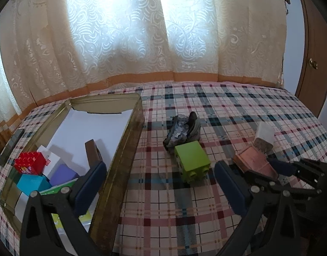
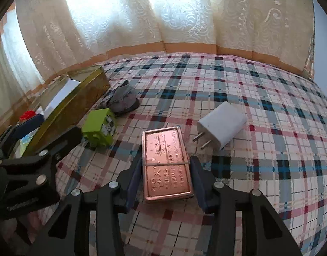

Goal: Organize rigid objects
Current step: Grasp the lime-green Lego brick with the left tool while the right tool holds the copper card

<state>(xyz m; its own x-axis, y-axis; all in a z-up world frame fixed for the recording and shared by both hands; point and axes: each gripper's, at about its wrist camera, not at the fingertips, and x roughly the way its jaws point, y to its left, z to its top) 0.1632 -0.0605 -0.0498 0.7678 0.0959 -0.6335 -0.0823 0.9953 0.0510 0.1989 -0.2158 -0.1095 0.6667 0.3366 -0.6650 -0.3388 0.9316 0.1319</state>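
Observation:
A flat copper-coloured tin (image 2: 166, 164) with embossed writing and a band round it lies on the plaid cloth. My right gripper (image 2: 166, 170) has a finger close on each side of it, pads at its long edges. The tin also shows in the left wrist view (image 1: 255, 162). My left gripper (image 1: 159, 175) is open and empty, low over the cloth, left finger over the gold tin box (image 1: 129, 149). A green toy block (image 1: 192, 162) lies just ahead of it, also in the right wrist view (image 2: 99, 128). A white charger plug (image 2: 222, 125) lies right of the tin.
The gold box holds a red block (image 1: 30, 162), a teal block (image 1: 33, 184), a purple block (image 1: 63, 173) and white boxes. A dark crumpled grey object (image 1: 184, 131) lies behind the green block. A phone (image 1: 11, 147) lies left of the box. Curtains hang behind the bed.

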